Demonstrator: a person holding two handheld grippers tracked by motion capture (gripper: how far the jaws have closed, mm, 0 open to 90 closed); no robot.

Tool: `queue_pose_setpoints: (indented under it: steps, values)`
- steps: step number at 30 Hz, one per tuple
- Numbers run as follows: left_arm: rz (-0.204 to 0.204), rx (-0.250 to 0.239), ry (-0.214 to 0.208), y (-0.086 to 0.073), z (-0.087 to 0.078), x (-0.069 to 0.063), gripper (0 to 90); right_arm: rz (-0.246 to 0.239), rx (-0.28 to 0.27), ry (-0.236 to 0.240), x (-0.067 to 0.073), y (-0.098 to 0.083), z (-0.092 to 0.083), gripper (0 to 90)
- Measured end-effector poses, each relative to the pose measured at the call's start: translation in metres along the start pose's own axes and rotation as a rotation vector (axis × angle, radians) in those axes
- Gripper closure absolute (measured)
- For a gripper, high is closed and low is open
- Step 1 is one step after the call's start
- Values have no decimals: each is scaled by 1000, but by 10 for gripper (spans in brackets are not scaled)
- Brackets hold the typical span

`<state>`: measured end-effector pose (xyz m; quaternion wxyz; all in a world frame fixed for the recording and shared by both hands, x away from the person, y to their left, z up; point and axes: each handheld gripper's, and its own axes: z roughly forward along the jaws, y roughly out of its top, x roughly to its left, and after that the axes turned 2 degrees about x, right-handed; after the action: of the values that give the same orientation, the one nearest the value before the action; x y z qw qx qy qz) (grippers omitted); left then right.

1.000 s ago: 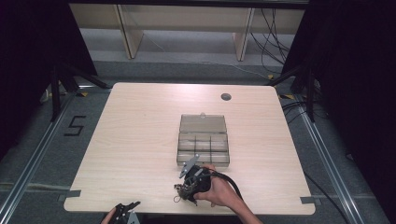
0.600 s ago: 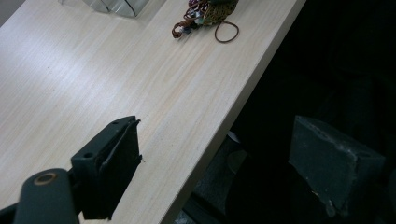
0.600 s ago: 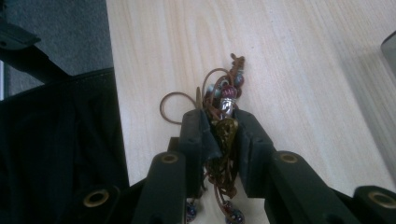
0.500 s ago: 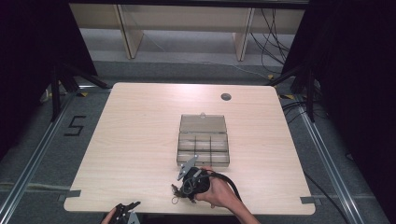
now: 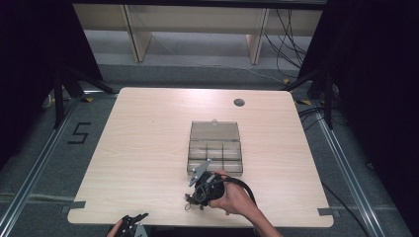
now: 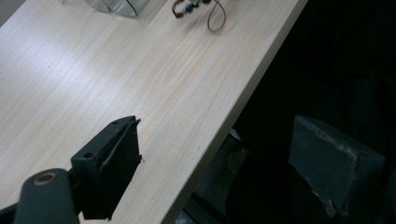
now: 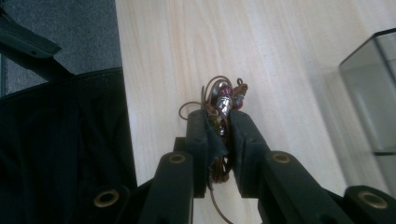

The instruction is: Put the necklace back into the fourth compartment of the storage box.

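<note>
Right tongs (image 7: 219, 128) around tangled beaded cord (image 7: 223, 100)

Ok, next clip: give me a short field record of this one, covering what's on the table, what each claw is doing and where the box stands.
surface: pale wooden table
box: clear compartment box, lid open, near the table's middle
item in hand: beaded cord bracelet, bunched up on the table near the front edge
right claw: jaws have just been closing, now pinched on the bracelet
left claw: open, nothing between the jaws, at the table's front edge
bracelet in box: no, it lies in front of it
</note>
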<state>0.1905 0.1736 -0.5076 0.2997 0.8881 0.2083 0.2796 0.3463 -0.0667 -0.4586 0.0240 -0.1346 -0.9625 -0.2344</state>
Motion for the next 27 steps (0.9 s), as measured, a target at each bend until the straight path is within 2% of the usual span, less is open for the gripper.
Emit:
queue_pose_setpoints:
  steps: [1,5,7,9,10,11,12,14,15,17,19,21,24,26,27]
  values:
    - [12,4,-2,0,0,0,157,-4,-1,-8,-1,1,-4,796]
    - [-1,1,-9,0,0,0,157,-15,4,0,-2,4,-15,796]
    - [14,7,-9,0,-1,1,157,-5,6,-17,-5,6,-25,796]
    - [1,0,-11,0,0,1,157,-11,7,-16,-6,7,-27,796]
    - [8,12,-14,0,-2,1,157,-8,9,-19,-8,7,-32,796]
    - [6,9,-28,0,0,1,157,-8,9,-19,-8,7,-32,796]
    - [7,2,-1,0,0,0,157,0,12,-16,-9,8,-35,795]
    - [19,14,-18,0,-1,1,157,5,15,-18,-12,9,-38,795]
    - [3,5,-9,0,0,1,157,17,24,-31,-14,11,-42,796]
    - [4,7,-16,0,0,0,157,6,16,-24,-16,11,-44,796]
    - [21,14,-18,0,-1,1,157,10,21,-26,-18,14,-46,796]
    - [3,4,-10,0,0,1,158,8,26,-31,-20,17,-49,796]
    - [13,8,-11,0,0,0,157,26,20,-45,-24,22,-55,796]
    - [6,4,-13,0,0,1,157,14,23,-47,-27,26,-58,796]
    - [5,6,-11,0,0,0,157,27,25,-49,-28,28,-60,795]
